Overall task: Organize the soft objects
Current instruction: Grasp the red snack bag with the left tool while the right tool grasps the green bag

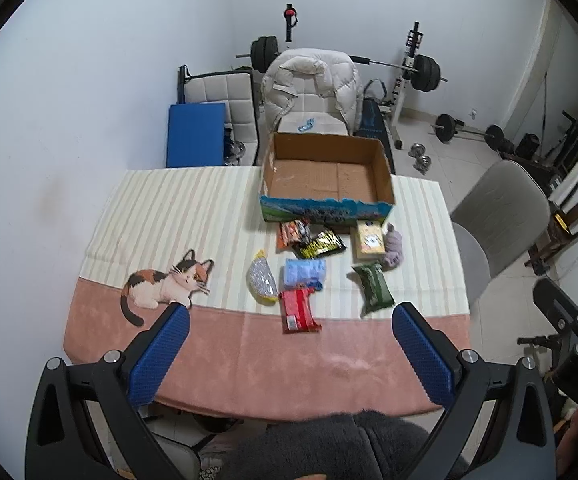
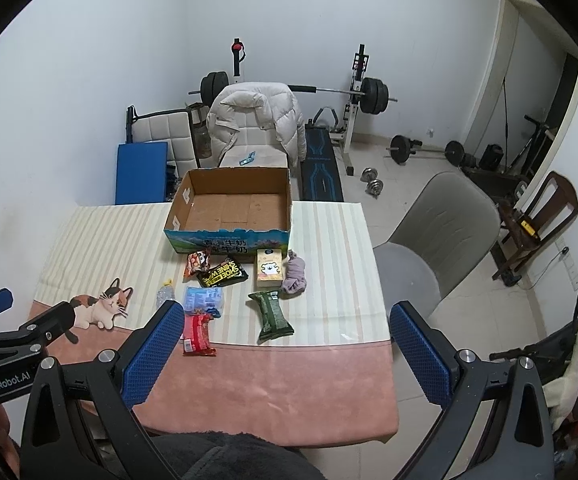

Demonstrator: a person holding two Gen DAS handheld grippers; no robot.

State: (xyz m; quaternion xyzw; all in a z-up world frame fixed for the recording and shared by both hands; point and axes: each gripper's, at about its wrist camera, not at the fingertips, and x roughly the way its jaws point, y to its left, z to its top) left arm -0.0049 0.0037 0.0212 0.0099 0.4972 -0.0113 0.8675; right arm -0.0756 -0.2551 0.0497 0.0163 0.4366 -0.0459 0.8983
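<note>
An empty open cardboard box [image 1: 325, 174] [image 2: 233, 208] stands at the table's far side. In front of it lie soft packs: a red pack [image 1: 297, 310] [image 2: 197, 334], a green pack [image 1: 373, 288] [image 2: 273, 314], a light blue pack [image 1: 304, 272] [image 2: 203, 298], a black-yellow pack [image 1: 320, 243] [image 2: 221, 272], an orange snack bag [image 1: 291, 232] [image 2: 197, 262], a yellow tissue pack [image 1: 368, 241] [image 2: 269, 271], a purple cloth [image 1: 393, 246] [image 2: 295, 274] and a silver-yellow sponge [image 1: 263, 280]. My left gripper [image 1: 291, 320] and right gripper [image 2: 285, 318] are open and empty, high above the near table edge.
The table has a striped and pink cloth [image 1: 217, 356] with a cat print [image 1: 169, 282]. A grey chair [image 2: 437, 232] stands to the right. Behind are a chair with a white jacket [image 1: 313, 84], a blue mat [image 1: 195, 134] and a barbell rack [image 2: 363, 92].
</note>
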